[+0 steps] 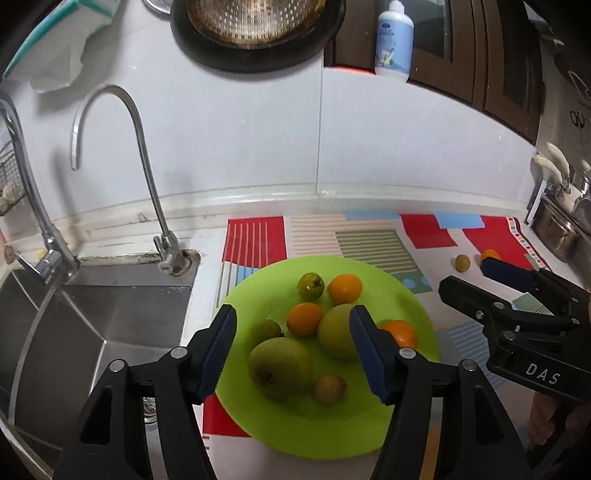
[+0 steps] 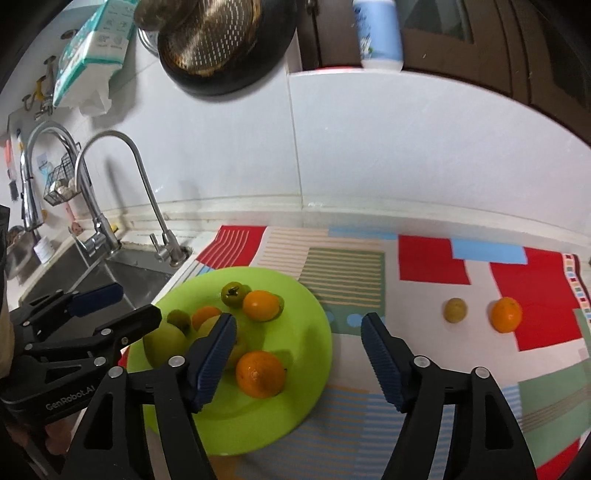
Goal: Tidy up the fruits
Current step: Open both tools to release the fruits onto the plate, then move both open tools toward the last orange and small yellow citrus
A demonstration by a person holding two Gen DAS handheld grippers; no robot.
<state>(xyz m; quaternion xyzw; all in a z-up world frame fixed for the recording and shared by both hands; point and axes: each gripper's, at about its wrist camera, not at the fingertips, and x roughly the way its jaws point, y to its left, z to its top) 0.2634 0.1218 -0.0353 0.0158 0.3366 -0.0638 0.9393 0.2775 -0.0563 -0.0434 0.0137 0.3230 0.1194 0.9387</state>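
Observation:
A lime green plate (image 1: 332,432) (image 2: 303,332) on the patterned mat holds several fruits: two large green apples (image 1: 280,367), oranges (image 1: 305,318) (image 2: 260,373) and small green fruits (image 1: 310,285). My left gripper (image 1: 293,350) is open and empty, hovering over the plate above the apples. My right gripper (image 2: 297,360) (image 1: 469,275) is open and empty, over the plate's right edge. A small yellow-green fruit (image 2: 455,310) (image 1: 462,263) and an orange (image 2: 506,314) (image 1: 490,254) lie on the mat to the right, apart from the plate.
A steel sink (image 1: 92,325) with two faucets (image 1: 147,177) lies left of the plate. The colourful mat (image 2: 424,266) covers the counter up to the white wall. A metal rack (image 1: 561,221) stands at far right. A colander (image 1: 255,22) and a bottle (image 1: 393,40) hang above.

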